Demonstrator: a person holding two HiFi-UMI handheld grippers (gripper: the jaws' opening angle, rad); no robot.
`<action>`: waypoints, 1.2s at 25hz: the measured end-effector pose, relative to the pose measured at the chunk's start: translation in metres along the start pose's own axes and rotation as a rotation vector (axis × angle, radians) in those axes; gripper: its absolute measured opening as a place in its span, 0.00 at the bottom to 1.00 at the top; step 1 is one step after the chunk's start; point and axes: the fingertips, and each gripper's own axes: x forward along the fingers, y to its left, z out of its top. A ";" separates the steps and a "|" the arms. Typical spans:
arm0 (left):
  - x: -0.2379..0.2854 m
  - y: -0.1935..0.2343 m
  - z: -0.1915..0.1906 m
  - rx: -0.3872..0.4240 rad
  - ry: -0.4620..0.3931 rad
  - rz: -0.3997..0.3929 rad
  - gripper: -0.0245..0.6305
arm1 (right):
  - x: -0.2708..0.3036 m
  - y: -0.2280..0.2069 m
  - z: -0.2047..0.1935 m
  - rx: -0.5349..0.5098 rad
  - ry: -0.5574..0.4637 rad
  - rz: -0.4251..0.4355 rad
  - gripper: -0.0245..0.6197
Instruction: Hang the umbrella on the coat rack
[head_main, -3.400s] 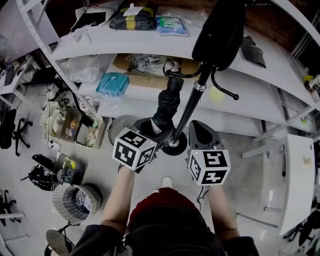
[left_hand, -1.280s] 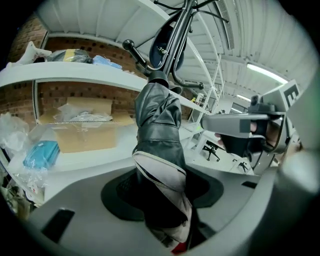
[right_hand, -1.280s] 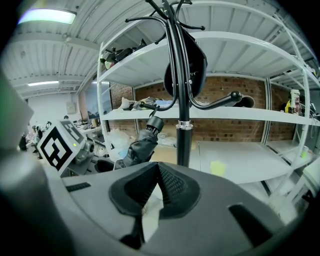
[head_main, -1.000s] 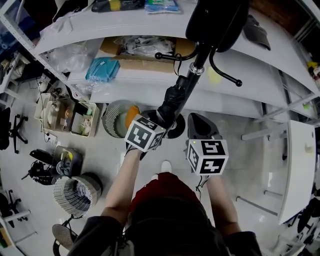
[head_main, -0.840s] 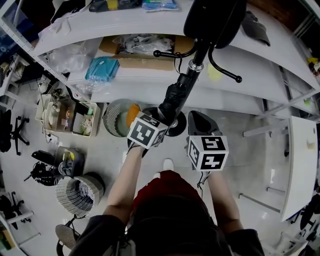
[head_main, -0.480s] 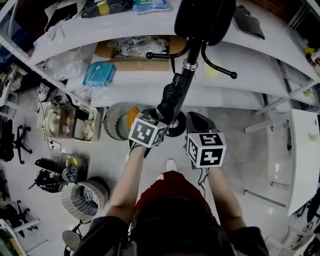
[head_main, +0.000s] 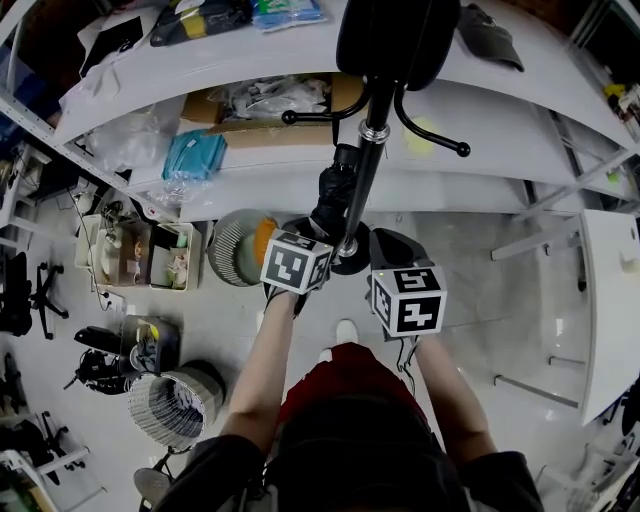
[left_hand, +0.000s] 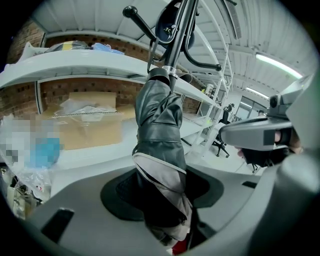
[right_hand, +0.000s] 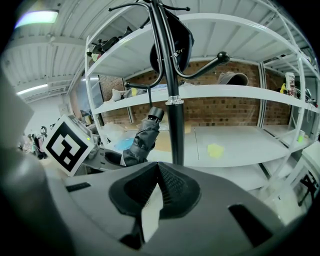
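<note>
Both forearms reached forward from the torso, bare, roughly side by side, left forearm (head_main: 265, 360) angled slightly inward, right forearm (head_main: 447, 395) straighter. Left gripper (head_main: 316, 238) pointed forward and down, marker cube on top, jaws spread wide and clamped on the folded umbrella (left_hand: 160, 130), which stood up out of the pads. Right gripper (head_main: 386, 242) sat just beside the left one, apart from it, also tilted down, jaws together with nothing between them.

With jaws together and empty, the right gripper (right_hand: 157, 166) points at the rack (right_hand: 176, 135) just ahead, the umbrella (right_hand: 141, 141) ahead-left.
</note>
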 end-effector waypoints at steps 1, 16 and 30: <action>0.001 0.001 0.000 0.002 0.001 0.005 0.38 | 0.001 0.000 -0.001 0.002 0.003 0.000 0.07; 0.033 0.018 -0.003 -0.005 0.000 0.085 0.39 | 0.014 -0.009 -0.013 0.021 0.042 -0.004 0.07; 0.058 0.026 0.010 -0.030 -0.016 0.100 0.40 | 0.024 -0.019 -0.023 0.052 0.073 -0.010 0.07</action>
